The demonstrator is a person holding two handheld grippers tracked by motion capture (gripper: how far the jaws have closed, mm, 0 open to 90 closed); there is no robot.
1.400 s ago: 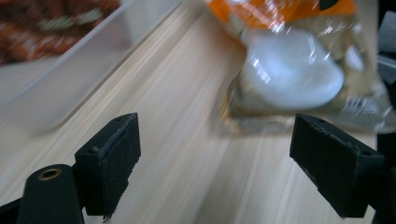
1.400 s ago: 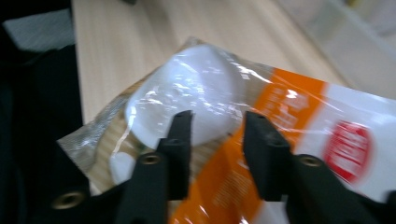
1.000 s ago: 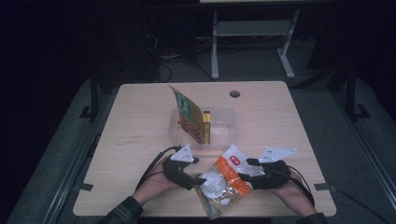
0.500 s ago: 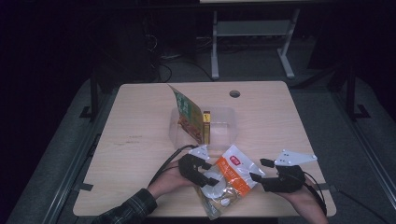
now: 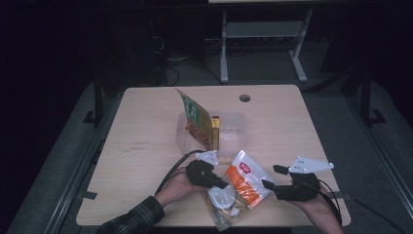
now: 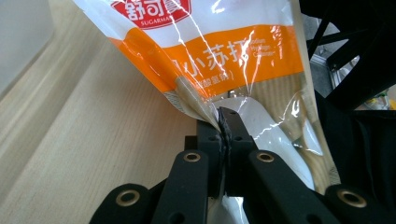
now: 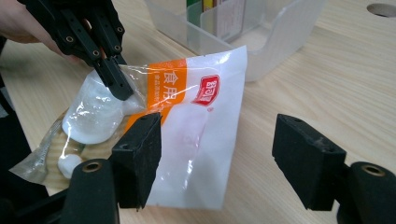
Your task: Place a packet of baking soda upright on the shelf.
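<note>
The snack bag (image 5: 242, 187), lying on the counter (image 5: 146, 146) with its long axis running diagonally, is being clamped at its edge by the left hand-held gripper (image 6: 223, 122), whose jaws have just been closing, while the right hand-held gripper (image 7: 217, 154) is being kept apart just beside the bag's opposite side.

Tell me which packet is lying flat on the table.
The orange-and-white packet, pinched by the left gripper. The green packet stands upright in the clear bin.

Looks like a lab or test bay, not a home; bare wooden desk (image 5: 146, 136) with a cable hole (image 5: 245, 98) at far right; dark surroundings; loose cables (image 5: 170, 68) on grey floor beyond; white metal stand (image 5: 263, 34) at far side.
</note>
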